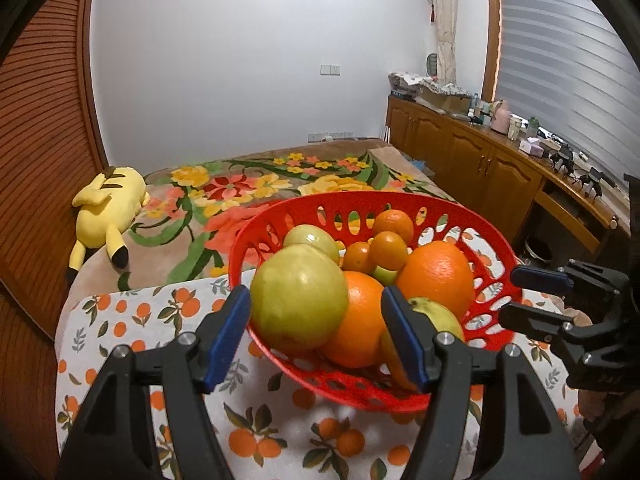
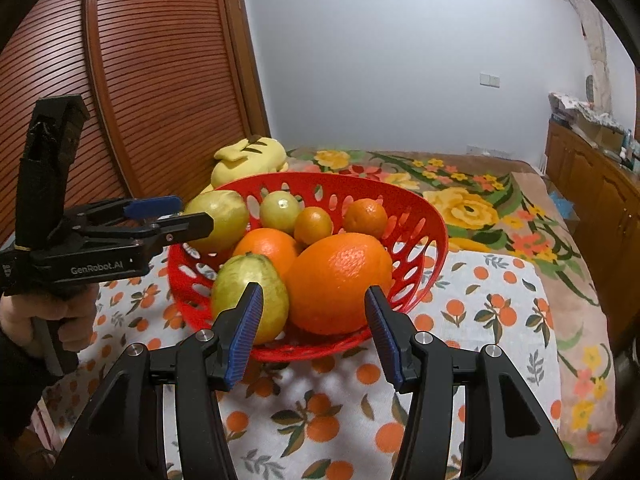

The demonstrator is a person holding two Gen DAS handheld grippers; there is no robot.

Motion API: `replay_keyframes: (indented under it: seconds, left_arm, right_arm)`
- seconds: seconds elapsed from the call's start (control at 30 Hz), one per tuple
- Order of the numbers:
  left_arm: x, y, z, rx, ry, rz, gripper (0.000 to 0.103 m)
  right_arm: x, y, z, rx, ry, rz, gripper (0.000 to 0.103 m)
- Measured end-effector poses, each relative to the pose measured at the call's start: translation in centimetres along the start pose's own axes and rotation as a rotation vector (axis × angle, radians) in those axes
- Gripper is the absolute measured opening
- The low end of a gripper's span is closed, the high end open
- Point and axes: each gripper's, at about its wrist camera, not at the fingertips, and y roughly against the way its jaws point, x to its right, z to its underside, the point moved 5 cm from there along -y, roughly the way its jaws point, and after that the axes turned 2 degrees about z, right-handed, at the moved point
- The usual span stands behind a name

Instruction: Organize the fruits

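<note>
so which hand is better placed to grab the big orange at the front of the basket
Right. Its open fingers are lined up with the big orange from the front, while the left gripper sits across the red basket at a green fruit.

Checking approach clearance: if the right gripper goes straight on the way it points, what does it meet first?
Probably the big orange at the near side of the red basket: it sits centred between the right gripper's open jaws. Depth is unclear; the basket's near rim may come first.
</note>
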Motion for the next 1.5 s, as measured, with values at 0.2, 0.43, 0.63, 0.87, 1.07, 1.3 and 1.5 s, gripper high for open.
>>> replay_keyframes:
  seconds: [0.2, 0.43, 0.63, 0.87, 1.07, 1.3, 1.5]
  left_arm:
    - [1.1, 3.4, 1.3, 0.051, -0.005, -0.019, 0.070]
    - [2.7, 6.8, 3.4, 0.085, -0.013, -0.025, 0.074]
    - [4.4, 9.7, 4.7, 0.111, -0.011, -0.007, 0.075]
    - [5.7, 12.5, 5.2, 0.157, -0.021, -0.021, 0.089]
    - [5.4, 13.9, 5.4, 0.180, 0.016, -0.037, 0.089]
    - [5.0, 14.6, 5.8, 0.191, 0.018, -0.049, 0.089]
    - [4.6, 14.9, 6.3, 0.189, 0.029, -0.055, 0.089]
  right_arm:
    - [-1.3, 2.1, 0.8, 0.028, -0.001, 0.013, 0.055]
    - [-2.0, 4.4, 2.1, 0.049, -0.016, 0.025, 0.059]
    - [-2.5, 6.7, 2.9, 0.075, -0.016, 0.051, 0.066]
    - [-2.6, 9.3, 3.3, 0.135, -0.022, 0.110, 0.081]
    - [-2.8, 10.1, 3.4, 0.159, -0.022, 0.136, 0.084]
    - [-2.9, 11.1, 3.7, 0.175, -0.038, 0.157, 0.084]
    - [-3.0, 11.3, 3.8, 0.177, -0.042, 0.167, 0.084]
